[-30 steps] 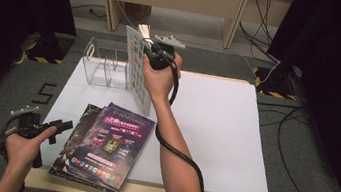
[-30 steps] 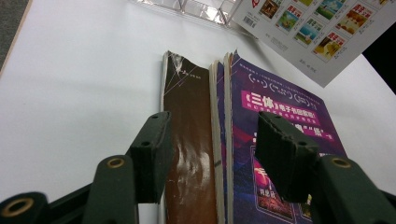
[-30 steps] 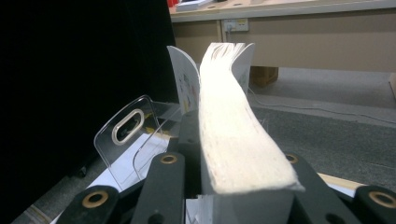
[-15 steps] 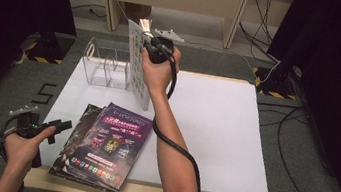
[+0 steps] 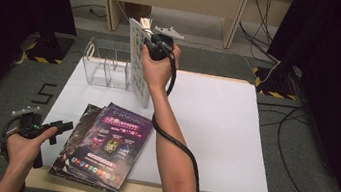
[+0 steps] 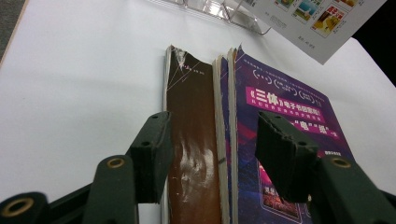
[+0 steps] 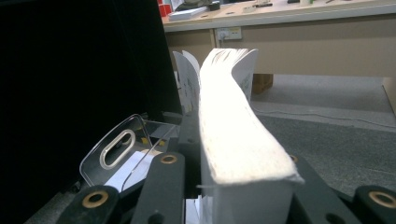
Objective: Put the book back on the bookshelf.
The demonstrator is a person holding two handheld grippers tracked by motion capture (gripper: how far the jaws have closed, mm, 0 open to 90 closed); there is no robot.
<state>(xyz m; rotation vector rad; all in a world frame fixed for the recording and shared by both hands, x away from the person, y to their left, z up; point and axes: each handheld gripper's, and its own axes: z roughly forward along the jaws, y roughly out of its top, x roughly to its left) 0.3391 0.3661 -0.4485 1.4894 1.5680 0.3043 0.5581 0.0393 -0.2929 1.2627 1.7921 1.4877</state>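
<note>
One thick white-covered book (image 5: 140, 61) is clamped upright in your right gripper (image 5: 158, 44) fingers above the clear acrylic rack (image 5: 105, 64) at the tabletop's far-left corner, not yet slotted; your left gripper (image 6: 212, 154), fingers apart, waits over the purple magazine stack (image 5: 108, 145).

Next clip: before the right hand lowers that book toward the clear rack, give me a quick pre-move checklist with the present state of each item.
1. Right gripper clamped on the white book: ok, book sits between its fingers in the right gripper view.
2. Book upright: ok, slightly bowed.
3. Clear acrylic rack standing on the white table: ok.
4. Rack slots free: cannot tell, dividers are transparent.
5. Left gripper away from the rack: ok, open beside the magazine stack.
6. Book lined up with a slot: cannot tell.
</note>
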